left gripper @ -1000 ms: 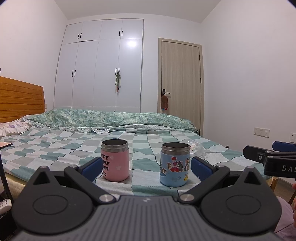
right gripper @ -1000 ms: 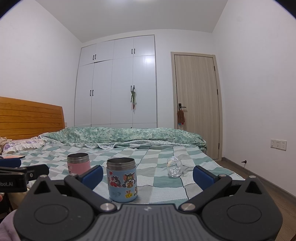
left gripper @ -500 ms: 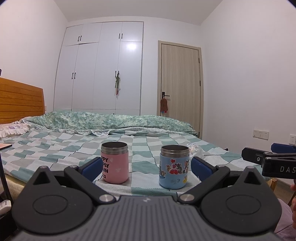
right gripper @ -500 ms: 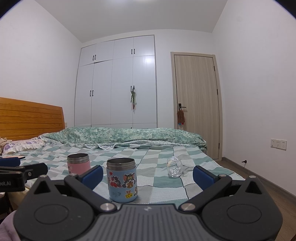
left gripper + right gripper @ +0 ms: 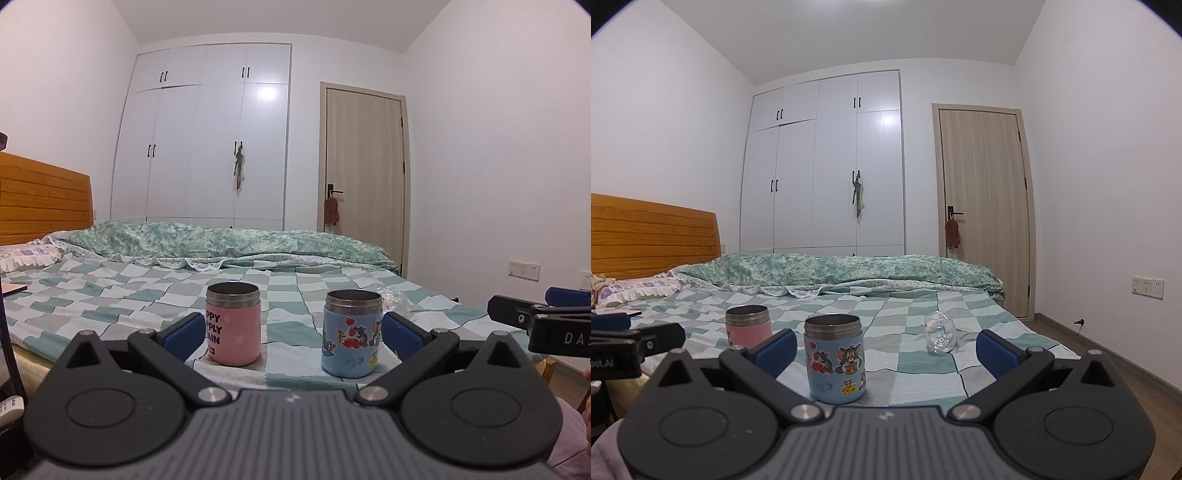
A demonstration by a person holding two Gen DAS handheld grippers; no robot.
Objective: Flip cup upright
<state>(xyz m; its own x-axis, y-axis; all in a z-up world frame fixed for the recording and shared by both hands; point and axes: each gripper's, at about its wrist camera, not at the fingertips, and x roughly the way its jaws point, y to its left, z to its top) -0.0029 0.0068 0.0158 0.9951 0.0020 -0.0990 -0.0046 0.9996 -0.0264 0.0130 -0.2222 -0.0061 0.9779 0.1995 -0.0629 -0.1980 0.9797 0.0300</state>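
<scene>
A clear glass cup [image 5: 939, 332] lies on its side on the checked bedspread [image 5: 916, 354], ahead and right of centre in the right wrist view; in the left wrist view it [image 5: 395, 297] peeks out behind the blue cup. A pink steel cup [image 5: 233, 324] and a blue cartoon steel cup [image 5: 352, 338] stand upright, mouths up, near the bed's front edge. My left gripper [image 5: 293, 332] is open and empty, just short of both steel cups. My right gripper [image 5: 886, 349] is open and empty, with the blue cup [image 5: 834, 357] near its left finger.
A rumpled green quilt [image 5: 221, 240] lies across the far side of the bed. A wooden headboard [image 5: 653, 229] and pillow [image 5: 635, 291] are at the left. White wardrobes [image 5: 827, 166] and a closed door [image 5: 984, 206] stand behind. Wood floor [image 5: 1108, 350] runs along the bed's right side.
The left wrist view has tilted up slightly, so the cups sit a little lower in it. The right gripper has hardly moved. Nothing was gripped or released.
</scene>
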